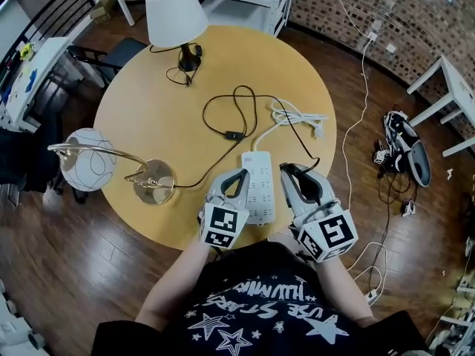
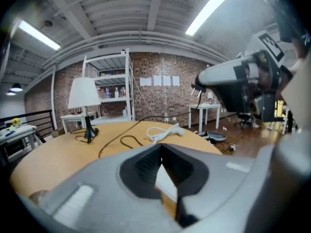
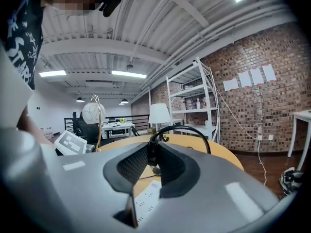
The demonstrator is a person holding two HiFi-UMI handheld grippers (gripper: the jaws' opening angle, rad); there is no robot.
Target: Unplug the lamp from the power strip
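Note:
A white power strip (image 1: 257,185) lies near the front of the round wooden table (image 1: 141,102). My right gripper (image 1: 289,171) is at the strip's right edge, shut on a black plug (image 3: 152,153). The plug's black cable (image 3: 190,128) arches away over the table. I cannot tell whether the plug's pins sit in a socket. My left gripper (image 1: 238,176) rests at the strip's left edge, its tips together and nothing between them; the left gripper view shows the white strip (image 2: 165,181) under the gripper (image 2: 160,147). A gold lamp with a globe shade (image 1: 87,159) lies at the table's left edge.
A second lamp with a white shade (image 1: 176,13) stands at the far side. A black cable with an inline switch (image 1: 234,134) loops across the middle. The strip's white cord (image 1: 297,116) lies coiled to the right. Shelving, small tables and floor cables surround the table.

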